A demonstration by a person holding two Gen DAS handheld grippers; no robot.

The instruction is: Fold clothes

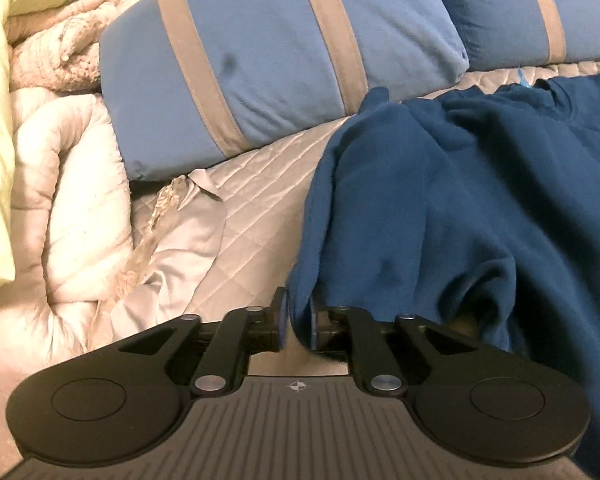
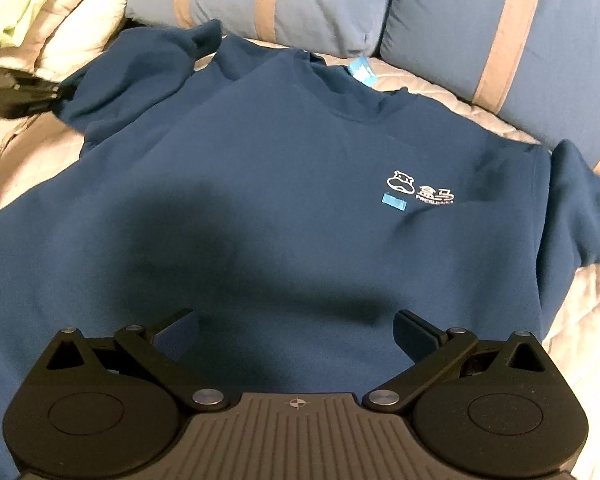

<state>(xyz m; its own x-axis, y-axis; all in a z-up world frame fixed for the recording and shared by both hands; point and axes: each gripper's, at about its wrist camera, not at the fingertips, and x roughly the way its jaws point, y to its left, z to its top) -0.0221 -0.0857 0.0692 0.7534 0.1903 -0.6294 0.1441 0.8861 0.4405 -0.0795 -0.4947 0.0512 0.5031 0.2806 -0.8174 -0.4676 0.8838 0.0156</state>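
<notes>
On the quilted bed we had the blue sweatshirt spread flat; our left gripper pinched its sleeve, while our right gripper hung spread wide above the hem.

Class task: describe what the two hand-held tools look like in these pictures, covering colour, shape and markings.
Both the left tool and the right tool are matte black: two round discs, jointed link arms with silver rivets, a ribbed grey base with a small crosshair mark. The left's pads look blue.
</notes>
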